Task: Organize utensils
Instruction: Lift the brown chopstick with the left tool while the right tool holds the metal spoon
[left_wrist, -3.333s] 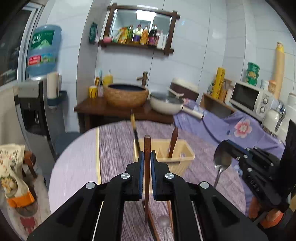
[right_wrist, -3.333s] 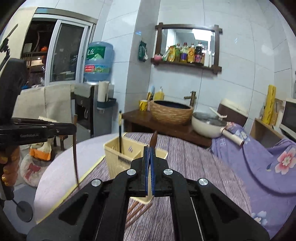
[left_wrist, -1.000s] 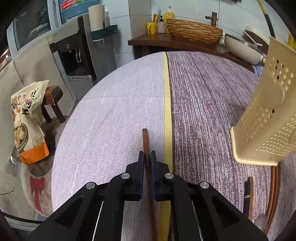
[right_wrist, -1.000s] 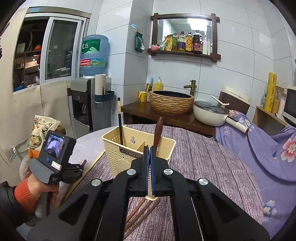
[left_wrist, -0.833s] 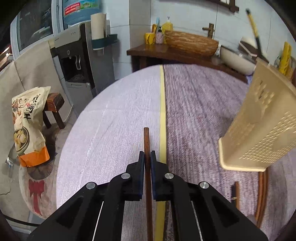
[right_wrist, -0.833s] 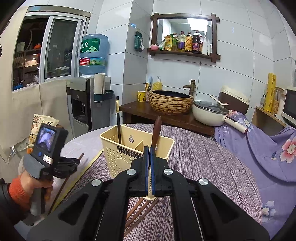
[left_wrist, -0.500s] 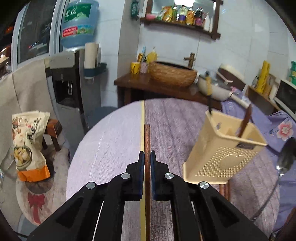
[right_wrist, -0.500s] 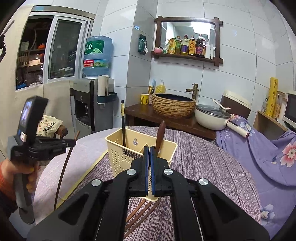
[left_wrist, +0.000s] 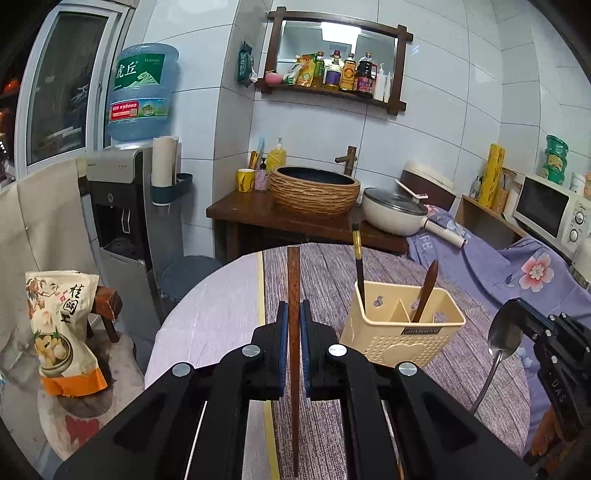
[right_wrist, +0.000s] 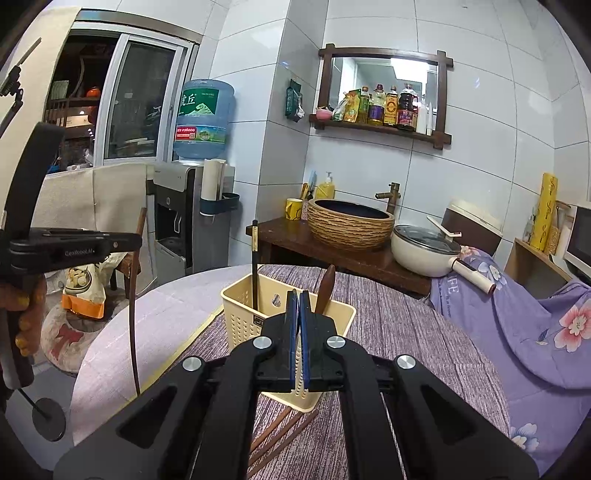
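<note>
the left claw (left_wrist: 293, 325) pinched a brown wooden chopstick (left_wrist: 293, 295) between its blue pads, the stick upright with its long axis running straight up and down through the grip and its squared top standing above the fingertips. in the left wrist view the cream utensil caddy (left_wrist: 402, 334) stood ahead and to the right of that claw, near but apart, on the striped cloth of the round counter (left_wrist: 207, 325). getting the stick in looked a matter of carrying it rightward over the rim and lowering it end-first.

the right claw (left_wrist: 532, 332), seen at the right edge of the left wrist view, gripped a metal spoon (left_wrist: 504, 341) by its bowl end, the handle hanging down. in its own view the right claw (right_wrist: 297, 310) showed pads pressed close with only a thin gap, and the spoon could not be made out there. from that view the caddy (right_wrist: 243, 317) sat directly ahead and close, so the right side appeared the nearer to it, while the left claw (right_wrist: 129, 242) hovered well off to the left, its chopstick (right_wrist: 132, 314) dangling above the counter's pale edge.

the caddy was divided into compartments. a dark chopstick (left_wrist: 358, 266) with a gold band stood in the left one, leaning slightly, and a wooden spoon handle (left_wrist: 426, 290) leaned in a compartment further right. which exact section the handle occupied was hard to tell. more chopsticks (right_wrist: 280, 435) lay flat on the cloth at the caddy's base, not yet sorted.
</note>
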